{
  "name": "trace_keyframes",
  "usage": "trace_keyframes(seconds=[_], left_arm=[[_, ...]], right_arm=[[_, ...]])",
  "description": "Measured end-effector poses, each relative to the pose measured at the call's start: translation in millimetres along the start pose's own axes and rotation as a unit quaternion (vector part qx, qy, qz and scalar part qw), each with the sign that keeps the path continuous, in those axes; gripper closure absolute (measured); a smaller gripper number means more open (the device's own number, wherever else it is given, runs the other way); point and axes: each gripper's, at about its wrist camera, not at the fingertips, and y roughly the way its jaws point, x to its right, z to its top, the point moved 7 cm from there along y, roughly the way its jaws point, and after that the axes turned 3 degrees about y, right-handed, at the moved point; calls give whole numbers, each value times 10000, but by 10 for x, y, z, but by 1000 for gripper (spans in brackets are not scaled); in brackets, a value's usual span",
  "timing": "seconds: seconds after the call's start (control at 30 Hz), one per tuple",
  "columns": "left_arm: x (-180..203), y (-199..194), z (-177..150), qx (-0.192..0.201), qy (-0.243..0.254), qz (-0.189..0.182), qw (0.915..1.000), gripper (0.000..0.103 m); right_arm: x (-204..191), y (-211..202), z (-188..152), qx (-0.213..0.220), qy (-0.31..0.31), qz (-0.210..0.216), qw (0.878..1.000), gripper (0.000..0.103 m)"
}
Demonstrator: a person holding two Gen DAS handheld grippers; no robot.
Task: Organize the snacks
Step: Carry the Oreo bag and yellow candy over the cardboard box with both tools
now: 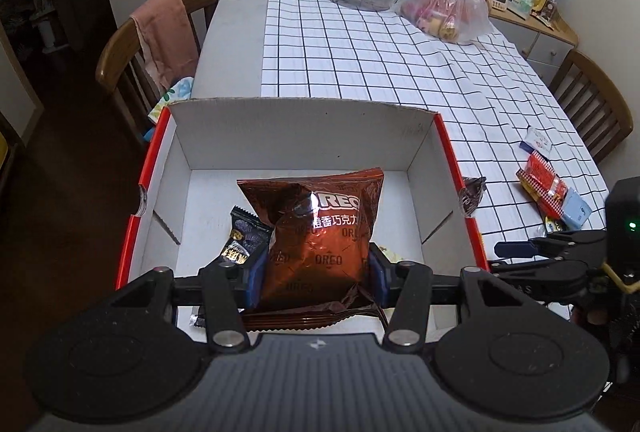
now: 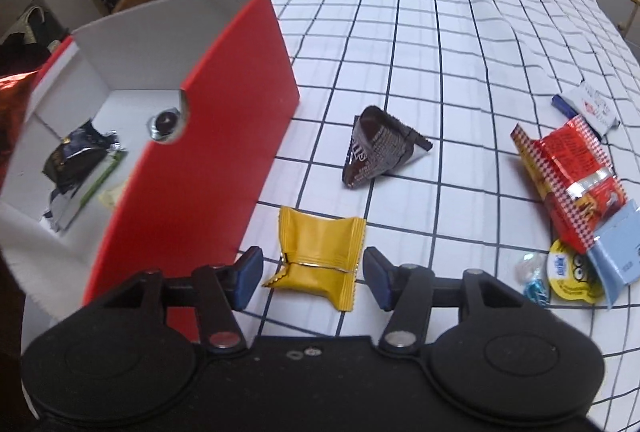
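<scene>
My left gripper is shut on a brown Oreo bag, held over the inside of the red-and-white cardboard box. A small black snack packet lies on the box floor beside the bag. In the right wrist view my right gripper hangs over the checked tablecloth with its blue pads on either side of a yellow snack packet, a gap left on each side. The red box wall stands just left of it. A dark brown packet lies farther out on the cloth.
At the right lie a red checked wrapper, a light blue packet, a yellow round lid and a white packet. Two plastic bags sit at the table's far end. Wooden chairs flank the table.
</scene>
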Motion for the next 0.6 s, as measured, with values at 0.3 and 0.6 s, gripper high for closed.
trace_keyframes(seconds=[0.3,0.6], left_arm=[[-44,29,-33,-60,-24,6,10000,54],[-40,70,-24,-82,5,-32,10000,54]], right_arm=[[-34,67,-25,21,-155,-194,9997,64],[-12,-140,-32,258,-99,-210,9994,71]])
